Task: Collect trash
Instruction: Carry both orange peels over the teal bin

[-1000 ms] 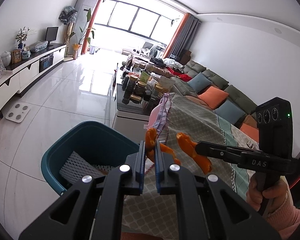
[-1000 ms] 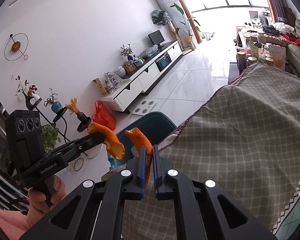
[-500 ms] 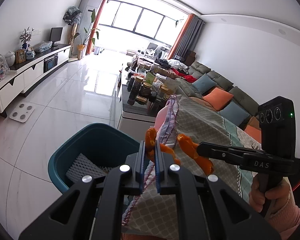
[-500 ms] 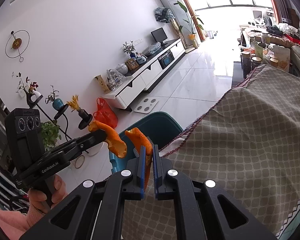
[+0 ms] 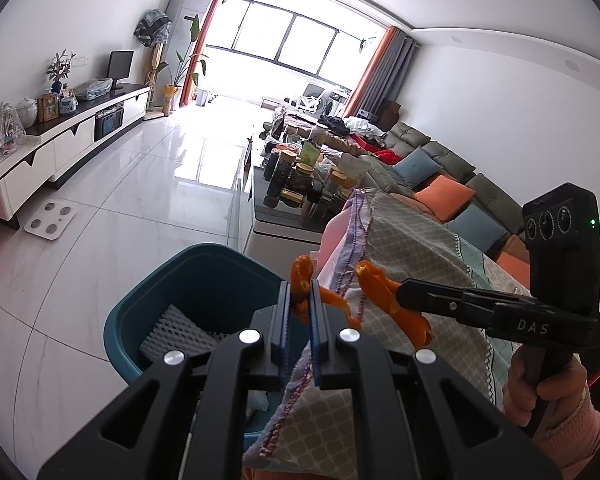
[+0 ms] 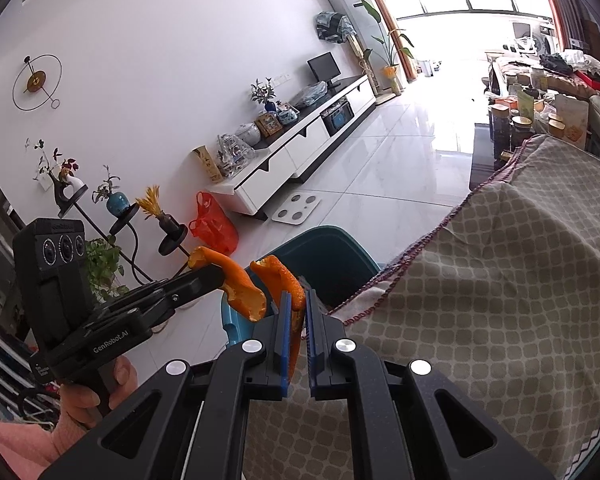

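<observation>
Each gripper holds a piece of orange peel. In the left wrist view my left gripper (image 5: 300, 292) is shut on a curled orange peel (image 5: 302, 276), at the cloth's hem beside the teal bin (image 5: 196, 276). My right gripper (image 5: 400, 294) reaches in from the right, shut on a second orange peel (image 5: 384, 300) above the tablecloth. The right wrist view shows the right gripper (image 6: 296, 300) clamping its peel (image 6: 280, 276), with the left gripper (image 6: 216, 276) and its peel (image 6: 240, 284) close to its left. The bin (image 6: 332, 248) lies just behind both peels.
White foam netting (image 5: 176, 328) lies inside the bin. A patterned tablecloth (image 6: 500, 300) covers the table on the right. Beyond it stand a jar-laden coffee table (image 5: 296, 184) and a sofa (image 5: 452, 184). Across the white tiled floor are a scale (image 5: 52, 220) and a TV cabinet (image 6: 300, 152).
Both views have drifted only slightly. Each gripper keeps its peel, and the two stay side by side at the table's edge by the bin.
</observation>
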The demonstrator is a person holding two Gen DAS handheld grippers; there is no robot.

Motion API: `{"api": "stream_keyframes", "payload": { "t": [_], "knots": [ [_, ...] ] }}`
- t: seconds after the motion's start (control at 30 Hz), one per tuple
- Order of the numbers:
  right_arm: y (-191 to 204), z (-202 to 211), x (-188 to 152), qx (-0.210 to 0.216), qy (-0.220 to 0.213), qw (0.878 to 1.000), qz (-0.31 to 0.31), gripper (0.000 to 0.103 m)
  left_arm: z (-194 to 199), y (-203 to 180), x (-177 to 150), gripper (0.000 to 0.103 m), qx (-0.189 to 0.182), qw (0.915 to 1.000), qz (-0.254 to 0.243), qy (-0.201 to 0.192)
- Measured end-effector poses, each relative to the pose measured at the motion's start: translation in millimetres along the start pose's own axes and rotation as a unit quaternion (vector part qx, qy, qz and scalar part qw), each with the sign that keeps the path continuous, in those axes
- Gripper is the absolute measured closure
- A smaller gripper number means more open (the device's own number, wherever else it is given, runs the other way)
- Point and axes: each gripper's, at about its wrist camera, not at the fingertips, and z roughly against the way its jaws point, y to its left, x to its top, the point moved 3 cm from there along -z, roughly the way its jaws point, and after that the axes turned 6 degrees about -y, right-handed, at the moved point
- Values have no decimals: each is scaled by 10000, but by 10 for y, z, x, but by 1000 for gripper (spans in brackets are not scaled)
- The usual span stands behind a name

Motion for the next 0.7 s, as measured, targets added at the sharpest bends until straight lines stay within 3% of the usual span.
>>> {"api": "stream_keyframes", "payload": {
  "t": [0.7],
  "knots": [
    [24,-181,33,42,95,9999,-73,96,-53,15,-25,93,144,9999,53,35]
  ]
}}
